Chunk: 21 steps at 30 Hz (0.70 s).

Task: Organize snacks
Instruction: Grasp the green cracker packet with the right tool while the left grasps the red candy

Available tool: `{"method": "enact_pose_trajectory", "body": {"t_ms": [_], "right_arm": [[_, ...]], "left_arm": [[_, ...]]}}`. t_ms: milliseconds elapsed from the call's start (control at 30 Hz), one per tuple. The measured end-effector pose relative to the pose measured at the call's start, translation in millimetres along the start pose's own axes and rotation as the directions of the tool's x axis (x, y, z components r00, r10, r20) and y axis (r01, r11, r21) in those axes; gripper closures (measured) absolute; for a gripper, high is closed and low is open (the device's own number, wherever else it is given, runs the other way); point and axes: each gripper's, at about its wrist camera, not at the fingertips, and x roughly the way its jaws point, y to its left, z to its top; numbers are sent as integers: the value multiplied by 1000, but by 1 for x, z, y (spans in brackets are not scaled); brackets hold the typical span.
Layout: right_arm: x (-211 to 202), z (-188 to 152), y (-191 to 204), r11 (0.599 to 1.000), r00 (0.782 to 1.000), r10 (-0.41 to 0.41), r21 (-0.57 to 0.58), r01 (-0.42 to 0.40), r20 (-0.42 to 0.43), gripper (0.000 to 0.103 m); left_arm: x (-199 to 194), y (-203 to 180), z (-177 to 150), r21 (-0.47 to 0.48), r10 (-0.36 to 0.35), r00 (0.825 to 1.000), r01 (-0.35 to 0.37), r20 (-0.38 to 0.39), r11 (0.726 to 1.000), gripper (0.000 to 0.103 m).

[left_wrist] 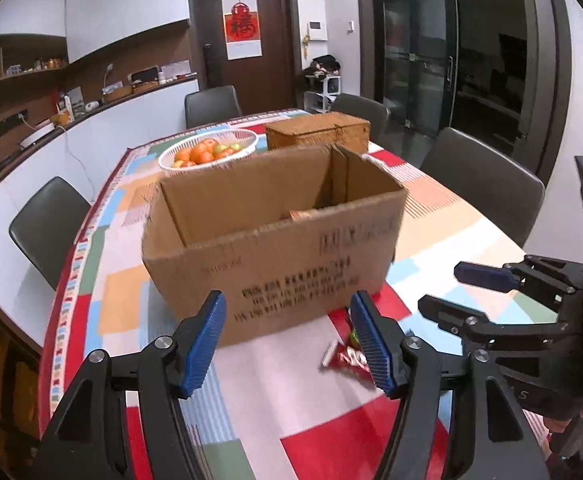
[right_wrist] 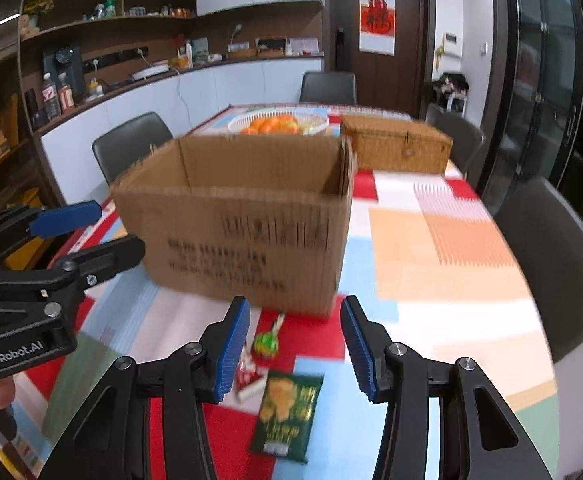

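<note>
The left gripper (left_wrist: 287, 344) and the right gripper (right_wrist: 295, 348) both hang over the bench (right_wrist: 451, 248), fingers partly spread and holding nothing. Just beyond the right fingers lie a green snack packet (right_wrist: 287, 416), a red packet (right_wrist: 249, 376) and a lollipop (right_wrist: 265, 344). Behind them stands the open cardboard box (right_wrist: 243, 232); farther back, a fruit basket (right_wrist: 279, 122) and a wicker case (right_wrist: 397, 148).

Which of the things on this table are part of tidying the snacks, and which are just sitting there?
Part of the job:
- cardboard box, open on top
- green snack packet
- red snack packet
- small green-and-red sweet
- left tongs and right tongs, both open, holding nothing

Just lying about:
- white basket of fruit
- wicker case
- chairs
</note>
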Motion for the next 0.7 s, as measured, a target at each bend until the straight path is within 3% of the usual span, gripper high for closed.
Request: {"method": "enact_pose_trajectory", "body": {"t_ms": [267,700], "right_arm": [[23,-41,1,999,991,17,33,-13,-131,55],[53,-71,2,998,965,18,55,-4,-261,55]], "left_arm": [[25,-6,-29,-12,-71,993,70,-93,997,39],[68,-16,-47,-82,-164,958,148,-237,986,39]]}}
